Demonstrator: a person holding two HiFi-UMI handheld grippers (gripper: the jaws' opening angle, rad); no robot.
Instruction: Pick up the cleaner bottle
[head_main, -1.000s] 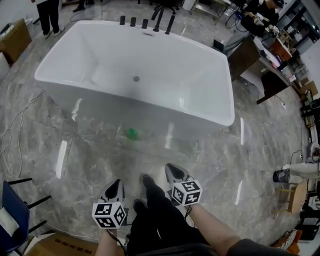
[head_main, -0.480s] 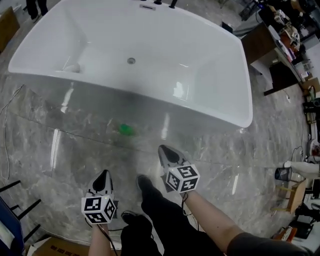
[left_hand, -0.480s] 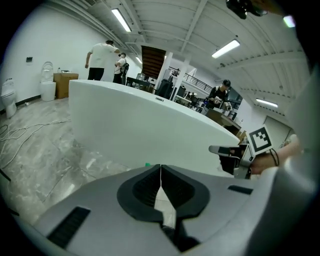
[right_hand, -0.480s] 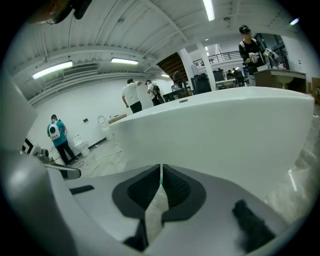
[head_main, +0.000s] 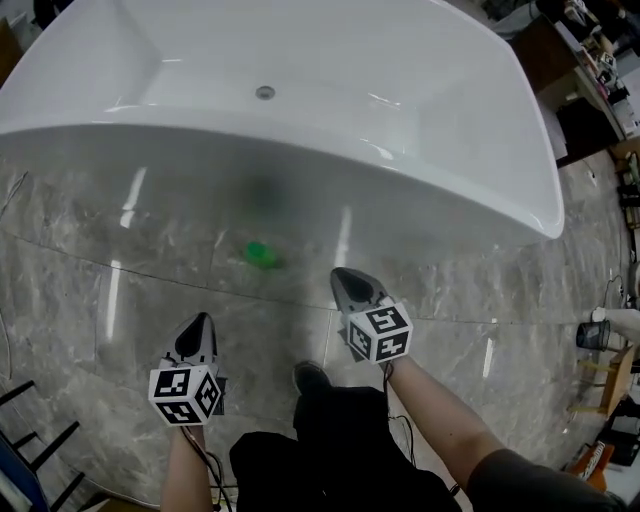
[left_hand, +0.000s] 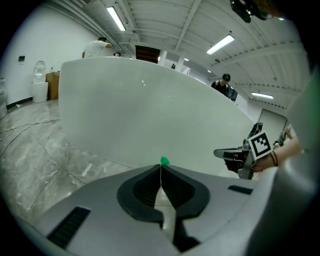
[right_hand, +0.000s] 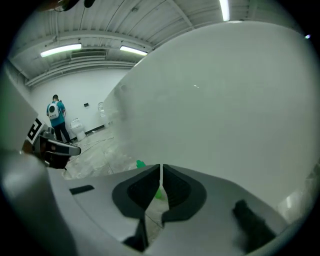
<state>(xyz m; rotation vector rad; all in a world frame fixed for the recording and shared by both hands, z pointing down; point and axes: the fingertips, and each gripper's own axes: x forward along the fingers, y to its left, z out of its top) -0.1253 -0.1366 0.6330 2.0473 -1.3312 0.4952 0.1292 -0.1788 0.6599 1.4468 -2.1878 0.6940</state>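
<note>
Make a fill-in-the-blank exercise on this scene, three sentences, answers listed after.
1. The bottle is on the grey floor, close beside the white ____.
2. The part of the bottle that shows best is ____ in colour.
3. The jaws of the left gripper and of the right gripper are both ____ and grip nothing.

Missing words: bathtub; green; shut.
</note>
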